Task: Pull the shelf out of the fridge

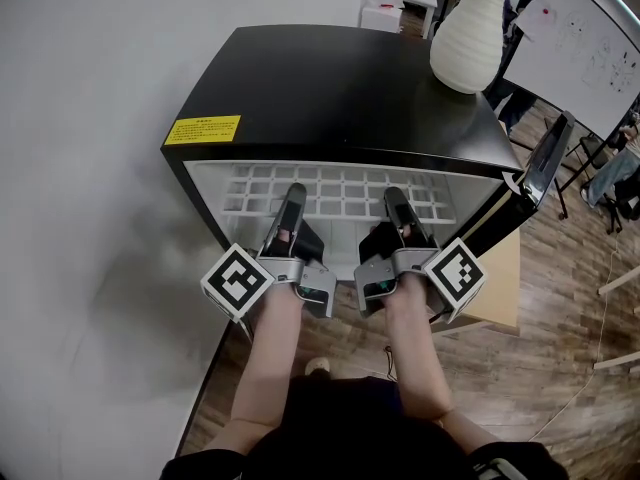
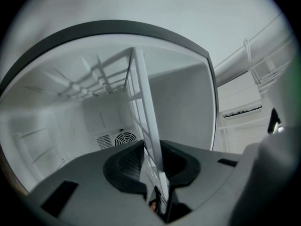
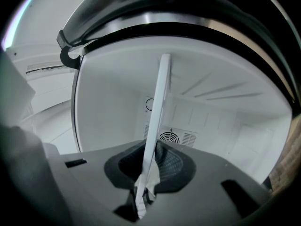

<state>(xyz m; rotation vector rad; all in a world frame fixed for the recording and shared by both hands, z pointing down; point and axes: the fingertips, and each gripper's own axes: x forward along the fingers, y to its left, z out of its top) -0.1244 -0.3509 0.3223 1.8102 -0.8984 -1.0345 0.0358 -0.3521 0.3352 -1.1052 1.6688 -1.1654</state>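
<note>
Head view: black fridge [image 1: 330, 88] with its door [image 1: 545, 168] swung open, off to the right of the right tongs. The white grid shelf [image 1: 340, 196] sits inside, high in the cabinet just under the top. Its front edge is at the opening and the rest runs away ahead of both tongs.

Left tongs [image 1: 292, 192] and right tongs [image 1: 396, 194] reach in side by side, apart from each other along that front edge.

Left gripper view: left tongs [image 2: 151, 157] are nearly closed, with the pads pressed on the shelf [image 2: 142, 102], which is seen edge-on between them. A round vent [image 2: 124, 138] shows on the back wall, beyond the tips and to their left.

Right gripper view: right tongs [image 3: 150, 161] are clamped narrow on the shelf edge [image 3: 160, 102]. The vent [image 3: 169, 138] lies beyond the tips.

Other items: a yellow label [image 1: 203, 129] on the fridge top, left of the left tongs. A white ribbed vase [image 1: 470, 28] on the far right corner of the top, beyond the right tongs.
</note>
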